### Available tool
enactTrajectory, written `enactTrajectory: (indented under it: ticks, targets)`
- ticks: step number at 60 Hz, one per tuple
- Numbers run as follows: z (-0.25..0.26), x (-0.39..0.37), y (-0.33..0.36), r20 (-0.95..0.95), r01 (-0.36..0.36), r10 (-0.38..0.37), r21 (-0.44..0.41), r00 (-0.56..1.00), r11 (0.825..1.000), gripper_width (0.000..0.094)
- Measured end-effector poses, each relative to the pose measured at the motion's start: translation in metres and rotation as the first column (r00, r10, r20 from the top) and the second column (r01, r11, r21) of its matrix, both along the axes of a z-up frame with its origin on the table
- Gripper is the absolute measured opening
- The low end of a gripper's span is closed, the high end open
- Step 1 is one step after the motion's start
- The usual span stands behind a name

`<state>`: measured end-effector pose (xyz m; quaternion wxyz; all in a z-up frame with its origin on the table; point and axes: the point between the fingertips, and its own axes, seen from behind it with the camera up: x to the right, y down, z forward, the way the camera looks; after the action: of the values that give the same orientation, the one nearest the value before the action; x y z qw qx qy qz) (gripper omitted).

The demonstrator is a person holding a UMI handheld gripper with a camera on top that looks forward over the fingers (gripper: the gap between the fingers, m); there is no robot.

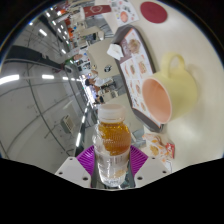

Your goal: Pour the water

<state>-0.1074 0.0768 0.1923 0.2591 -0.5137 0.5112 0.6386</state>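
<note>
Bottle (113, 148) clamped in gripper (113, 160); cup (165, 92) beyond.

No text, brand name or number can be read anywhere. The printed card (137, 62) lying on the worktop (195, 45) beside the yellow cup (168, 92) carries pictures and lines of print, but the print is too small to make out. The red round sticker (153, 12) near the worktop's far edge and the hanging signs (97, 9) in the hall beyond are likewise illegible.
</note>
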Motion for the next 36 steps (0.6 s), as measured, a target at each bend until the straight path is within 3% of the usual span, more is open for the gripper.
enactTrajectory:
  ticks: [9, 15, 22, 29, 36]
  targets:
    - [0.035, 0.025, 0.010, 0.365, -0.063, 0.024, 0.097, 0.931, 0.993, 0.0423]
    - [0.067, 0.063, 0.019, 0.633, -0.089, -0.041, 0.173, 0.773, 0.981, 0.0424]
    - [0.095, 0.123, 0.023, 0.862, -0.107, -0.151, 0.230, 0.483, 0.967, 0.0425]
    - [0.091, 0.189, 0.025, 0.963, -0.089, -0.207, 0.225, 0.173, 0.970, 0.0424]
    - [0.052, 0.247, 0.021, 0.979, -0.087, -0.159, 0.149, -0.126, 0.985, 0.0423]
